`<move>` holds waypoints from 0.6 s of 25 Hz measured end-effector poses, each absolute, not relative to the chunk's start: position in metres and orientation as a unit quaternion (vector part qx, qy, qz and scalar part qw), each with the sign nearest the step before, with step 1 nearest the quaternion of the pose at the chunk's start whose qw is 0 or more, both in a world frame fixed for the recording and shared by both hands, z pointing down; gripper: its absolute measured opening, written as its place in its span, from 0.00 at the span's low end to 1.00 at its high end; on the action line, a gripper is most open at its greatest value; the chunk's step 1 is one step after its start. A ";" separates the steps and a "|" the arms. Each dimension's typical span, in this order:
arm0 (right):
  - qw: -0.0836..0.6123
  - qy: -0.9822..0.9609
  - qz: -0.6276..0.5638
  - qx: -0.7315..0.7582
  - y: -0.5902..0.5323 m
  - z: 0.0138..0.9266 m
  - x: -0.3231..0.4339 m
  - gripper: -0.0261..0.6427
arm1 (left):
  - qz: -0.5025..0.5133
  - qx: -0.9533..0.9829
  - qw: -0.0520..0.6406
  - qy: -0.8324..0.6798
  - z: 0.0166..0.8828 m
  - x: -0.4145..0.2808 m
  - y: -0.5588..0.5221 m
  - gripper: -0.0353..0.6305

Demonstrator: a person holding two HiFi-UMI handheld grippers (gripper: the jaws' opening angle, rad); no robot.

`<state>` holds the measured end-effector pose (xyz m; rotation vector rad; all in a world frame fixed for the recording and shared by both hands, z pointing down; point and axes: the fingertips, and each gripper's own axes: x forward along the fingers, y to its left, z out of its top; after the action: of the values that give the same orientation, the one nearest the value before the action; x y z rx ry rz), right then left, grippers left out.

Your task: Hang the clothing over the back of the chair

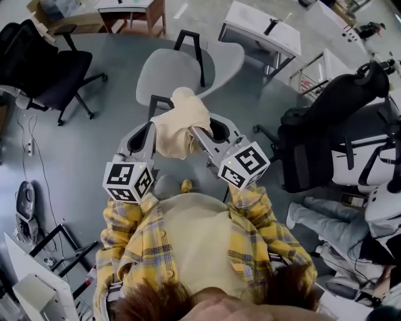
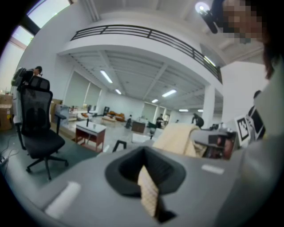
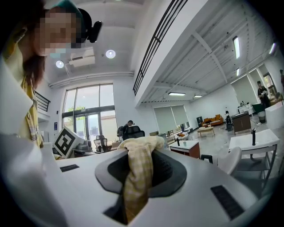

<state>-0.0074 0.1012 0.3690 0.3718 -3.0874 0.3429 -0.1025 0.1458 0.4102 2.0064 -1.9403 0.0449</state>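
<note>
A cream-yellow garment (image 1: 180, 122) hangs bunched between my two grippers, in front of the person's chest. My left gripper (image 1: 152, 130) is shut on one edge of it; in the left gripper view a fold of the checked cloth (image 2: 148, 195) is pinched in the jaws. My right gripper (image 1: 198, 133) is shut on the other side, and the cloth (image 3: 136, 177) spills out over its jaws. The grey shell chair (image 1: 182, 66) stands just beyond the garment, apart from it.
One black office chair (image 1: 56, 69) stands at the left and another (image 1: 326, 125) at the right. White tables (image 1: 263, 28) and a wooden table (image 1: 131, 9) stand further back. A seated person (image 1: 338, 222) is at the right. Cables and a power strip (image 1: 30, 147) lie on the floor at the left.
</note>
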 end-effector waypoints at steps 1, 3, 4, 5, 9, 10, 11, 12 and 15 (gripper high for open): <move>0.005 -0.987 0.109 0.120 0.099 0.368 -0.006 0.16 | 0.017 0.709 0.174 -0.684 0.410 -0.101 0.144 0.06; 0.002 -0.986 0.109 0.124 0.094 0.366 -0.005 0.16 | 0.018 0.711 0.173 -0.682 0.410 -0.099 0.140 0.06; 0.001 -0.986 0.109 0.126 0.092 0.366 -0.004 0.16 | 0.019 0.712 0.173 -0.681 0.410 -0.099 0.138 0.06; -0.001 -0.986 0.108 0.128 0.089 0.365 -0.004 0.16 | 0.020 0.713 0.173 -0.679 0.410 -0.099 0.135 0.06; -0.006 -0.984 0.106 0.140 0.074 0.361 -0.003 0.16 | 0.023 0.722 0.170 -0.670 0.410 -0.101 0.116 0.06; -0.006 -0.984 0.106 0.143 0.069 0.361 -0.004 0.16 | 0.023 0.725 0.170 -0.667 0.410 -0.101 0.109 0.06; -0.005 -0.984 0.106 0.146 0.064 0.361 -0.004 0.16 | 0.023 0.728 0.171 -0.663 0.412 -0.102 0.103 0.06; -0.004 -0.983 0.106 0.150 0.059 0.361 -0.005 0.16 | 0.023 0.731 0.173 -0.660 0.413 -0.102 0.096 0.06; 0.000 -0.982 0.101 0.159 0.042 0.360 -0.006 0.16 | 0.024 0.741 0.174 -0.648 0.414 -0.104 0.074 0.06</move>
<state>-0.0064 0.0421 0.3595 0.4988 -3.0864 0.3160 -0.1039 0.0737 0.4141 2.1024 -1.8363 0.0679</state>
